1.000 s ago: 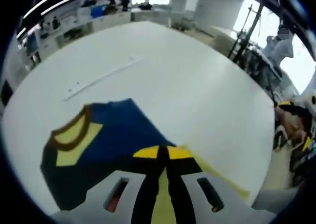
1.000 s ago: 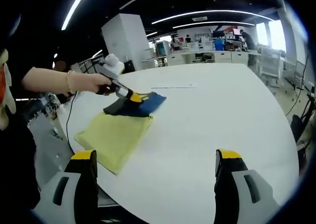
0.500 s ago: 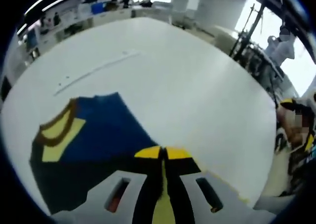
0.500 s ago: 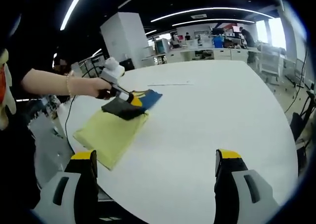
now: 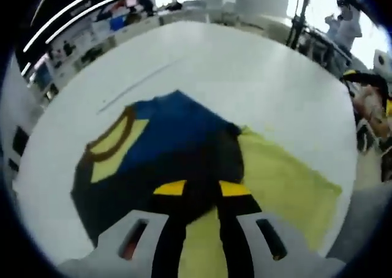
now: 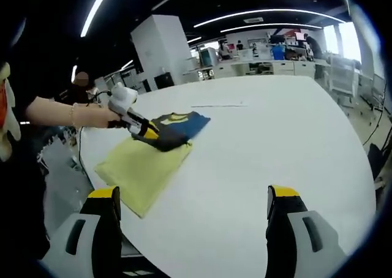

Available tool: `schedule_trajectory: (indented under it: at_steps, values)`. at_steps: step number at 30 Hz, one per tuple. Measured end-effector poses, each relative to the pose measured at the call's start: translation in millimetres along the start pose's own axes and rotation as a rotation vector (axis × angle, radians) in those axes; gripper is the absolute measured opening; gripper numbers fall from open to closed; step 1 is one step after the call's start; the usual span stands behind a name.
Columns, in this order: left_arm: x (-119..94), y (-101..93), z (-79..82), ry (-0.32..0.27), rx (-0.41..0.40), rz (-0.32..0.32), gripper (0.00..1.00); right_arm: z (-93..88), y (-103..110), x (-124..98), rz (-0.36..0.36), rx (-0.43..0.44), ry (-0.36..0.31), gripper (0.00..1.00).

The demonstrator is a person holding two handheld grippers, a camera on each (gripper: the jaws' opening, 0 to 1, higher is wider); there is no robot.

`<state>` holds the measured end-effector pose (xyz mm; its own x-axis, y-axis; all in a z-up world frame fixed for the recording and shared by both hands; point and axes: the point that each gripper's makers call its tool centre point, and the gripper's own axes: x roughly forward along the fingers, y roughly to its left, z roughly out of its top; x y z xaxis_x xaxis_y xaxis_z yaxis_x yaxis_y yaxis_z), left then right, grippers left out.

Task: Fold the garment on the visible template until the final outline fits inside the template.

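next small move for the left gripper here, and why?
Probably carry the pinched edge on over the yellow template and lay it flat. The left gripper is shut on the navy garment, which sits half off the template's far end on the white table. The right gripper hangs open, well clear.

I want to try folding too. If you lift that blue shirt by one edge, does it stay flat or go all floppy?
Probably floppy: the blue shirt already bends over itself where the left gripper pinches it. It looks thin and likely light. It might slide easily on the smooth white table and the yellow template.
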<state>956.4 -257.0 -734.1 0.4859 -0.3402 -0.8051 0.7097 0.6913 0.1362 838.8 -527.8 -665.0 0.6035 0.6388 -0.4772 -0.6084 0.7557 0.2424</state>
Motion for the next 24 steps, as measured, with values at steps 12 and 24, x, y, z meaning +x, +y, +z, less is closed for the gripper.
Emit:
schedule_trajectory:
  at_steps: [12,24]
  values:
    - [18,-24.1,3.1,-0.093,0.488,0.182,0.29,-5.7,-3,-15,-0.025,0.006,0.011,1.00]
    - [26,-13.8,-0.6,-0.134,0.288,0.209,0.18,-15.5,0,-15,-0.037,0.022,0.035,1.00]
